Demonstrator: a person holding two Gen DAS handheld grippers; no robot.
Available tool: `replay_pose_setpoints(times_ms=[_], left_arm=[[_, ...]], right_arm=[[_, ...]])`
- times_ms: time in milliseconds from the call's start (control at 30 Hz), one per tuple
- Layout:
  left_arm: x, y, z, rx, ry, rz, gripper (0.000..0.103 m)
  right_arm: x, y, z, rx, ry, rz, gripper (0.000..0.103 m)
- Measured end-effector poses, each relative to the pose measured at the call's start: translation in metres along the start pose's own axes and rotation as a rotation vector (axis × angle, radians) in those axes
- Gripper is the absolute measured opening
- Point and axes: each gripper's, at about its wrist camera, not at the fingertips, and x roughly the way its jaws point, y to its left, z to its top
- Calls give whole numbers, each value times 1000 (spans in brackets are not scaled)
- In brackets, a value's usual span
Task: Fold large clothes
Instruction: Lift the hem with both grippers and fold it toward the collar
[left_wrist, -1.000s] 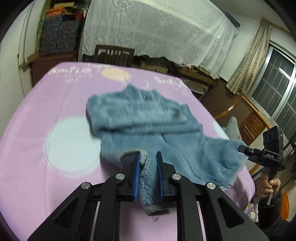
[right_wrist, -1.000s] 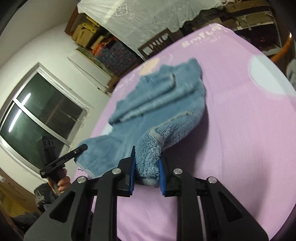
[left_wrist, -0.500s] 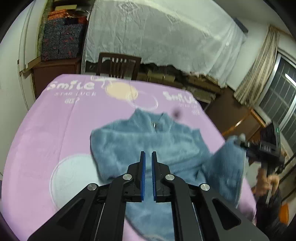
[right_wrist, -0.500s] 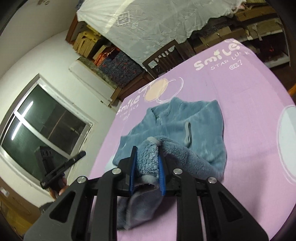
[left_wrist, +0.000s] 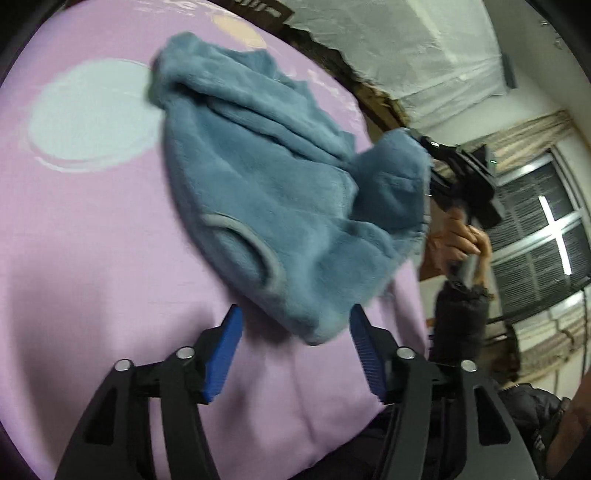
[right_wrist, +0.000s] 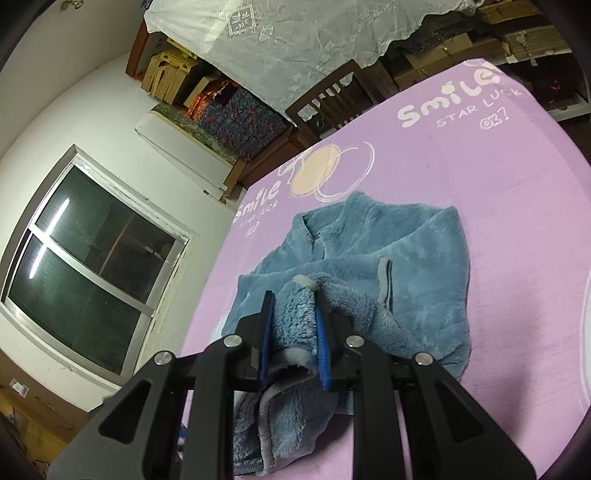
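Left wrist view showed the left gripper (left_wrist: 295, 350) opening, empty, near the fleece jacket (left_wrist: 280, 192) hem at twelve o'clock (right gripper (right_wrist: 291, 332) clenched fleece); it needed a deep, square bite.

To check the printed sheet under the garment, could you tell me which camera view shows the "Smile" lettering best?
The right wrist view: "Smile" lettering reads clearly twice on the purple sheet beyond the blue fleece jacket. In the left wrist view only blurred, cut-off traces show at the top edge, unreadable.
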Motion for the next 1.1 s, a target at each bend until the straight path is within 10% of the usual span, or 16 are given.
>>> replay_pose_setpoints(times_ms=[167, 200, 267, 667, 1100], left_arm=[[35, 6, 6, -63, 46, -54, 72], [41, 7, 8, -65, 52, -69, 66], [47, 3, 18, -27, 62, -60, 15], [-41, -53, 119, 237, -315, 127, 12], [29, 30, 258, 64, -273, 288, 12]], right_arm=[[-6, 0, -7, 5, -3, 12, 19], [-10, 0, -9, 4, -7, 13, 19], [-17, -1, -12, 2, -18, 12, 19], [-42, -4, -7, 6, -67, -25, 19], [28, -44, 57, 103, -72, -119, 22]])
